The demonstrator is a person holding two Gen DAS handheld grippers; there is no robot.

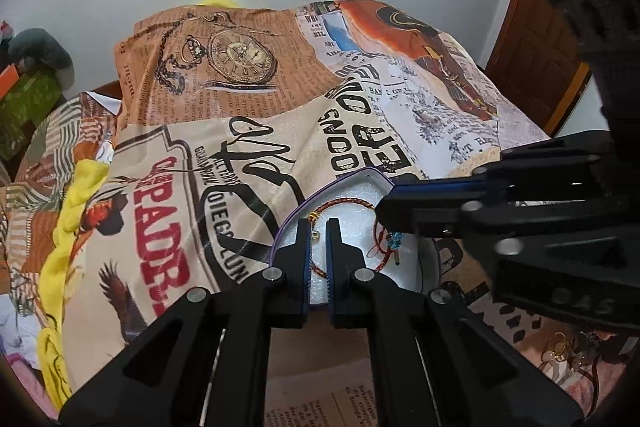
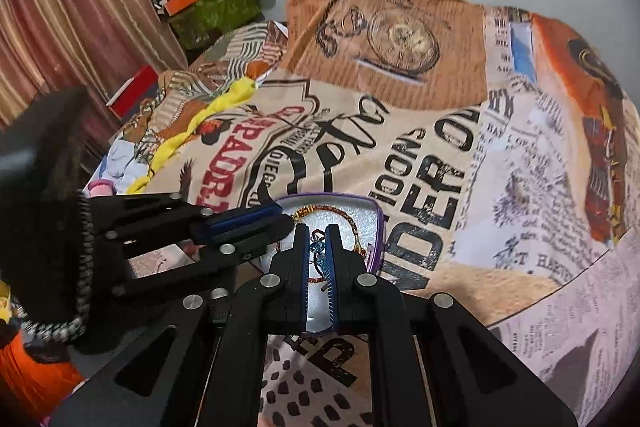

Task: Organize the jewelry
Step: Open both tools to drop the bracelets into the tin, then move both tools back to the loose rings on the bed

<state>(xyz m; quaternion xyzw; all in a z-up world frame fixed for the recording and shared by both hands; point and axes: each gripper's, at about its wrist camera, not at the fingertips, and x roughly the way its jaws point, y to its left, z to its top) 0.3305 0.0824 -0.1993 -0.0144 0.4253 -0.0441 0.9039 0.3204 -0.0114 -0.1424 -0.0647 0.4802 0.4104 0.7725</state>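
Note:
A purple-rimmed jewelry tin [image 1: 340,183] with white foam lining sits on the printed cloth; it also shows in the right wrist view [image 2: 379,219]. A red braided cord bracelet [image 1: 344,205] with a blue bead [image 1: 396,241] lies inside it. My left gripper [image 1: 318,227] hovers over the tin's left side, jaws a narrow gap apart around the cord's gold charm end. My right gripper [image 2: 318,231] is over the tin, jaws a narrow gap apart around the blue bead [image 2: 317,247]. The right gripper's fingers [image 1: 420,211] reach in from the right in the left wrist view.
A printed collage cloth [image 1: 240,131] covers the surface. A yellow fabric strip [image 1: 68,227] lies along its left edge. More gold jewelry [image 1: 560,347] lies at the lower right. Boxes and clutter [image 2: 200,3] stand at the far left by a curtain.

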